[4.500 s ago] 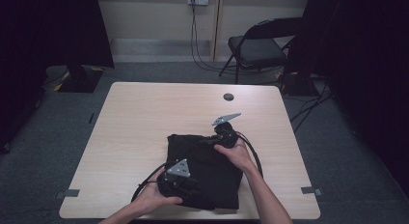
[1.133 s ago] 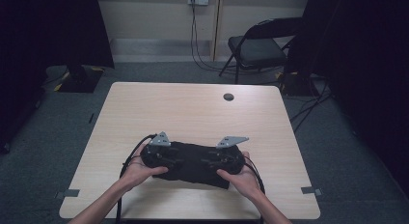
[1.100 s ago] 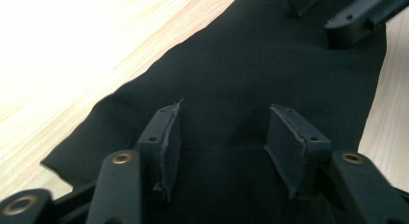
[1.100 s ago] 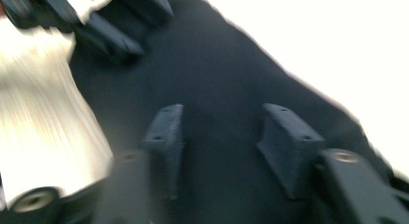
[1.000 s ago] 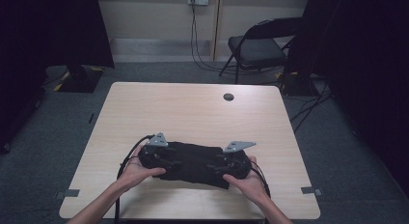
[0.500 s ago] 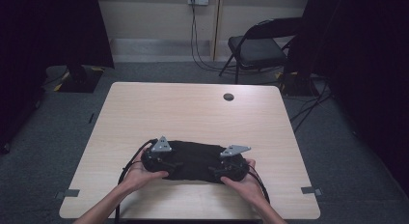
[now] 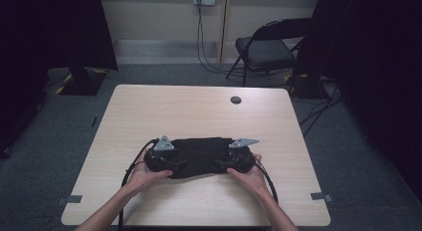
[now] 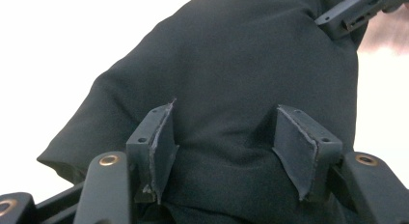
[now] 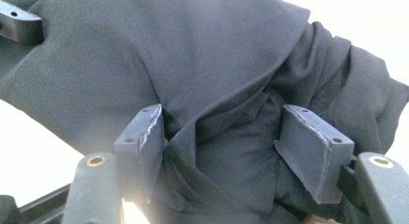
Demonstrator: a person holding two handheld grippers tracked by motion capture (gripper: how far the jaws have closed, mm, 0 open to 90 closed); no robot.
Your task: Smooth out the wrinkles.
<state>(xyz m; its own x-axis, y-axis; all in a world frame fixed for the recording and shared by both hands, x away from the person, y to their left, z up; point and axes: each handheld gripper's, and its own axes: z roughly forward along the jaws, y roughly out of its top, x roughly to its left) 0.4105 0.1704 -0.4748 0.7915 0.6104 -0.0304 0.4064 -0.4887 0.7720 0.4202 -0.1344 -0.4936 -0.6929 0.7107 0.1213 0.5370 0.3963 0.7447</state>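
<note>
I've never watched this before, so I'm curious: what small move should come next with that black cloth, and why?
Probably draw both grippers back off the black cloth. It already lies folded into a narrow strip, and the left gripper and right gripper stand open around its ends, the right having just opened.

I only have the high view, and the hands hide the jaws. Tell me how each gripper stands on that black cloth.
Observer: Left gripper has its jaws wide apart; the black cloth lies smooth between them, not pinched.
Operator: Now the right one.
Observer: Right gripper jaws have just been opening; a bunched fold of the cloth sits between them, not clamped.
Operator: Describe the cloth beyond those jaws.
Observer: In the right gripper view it is crumpled into several folds at the upper right.
</note>
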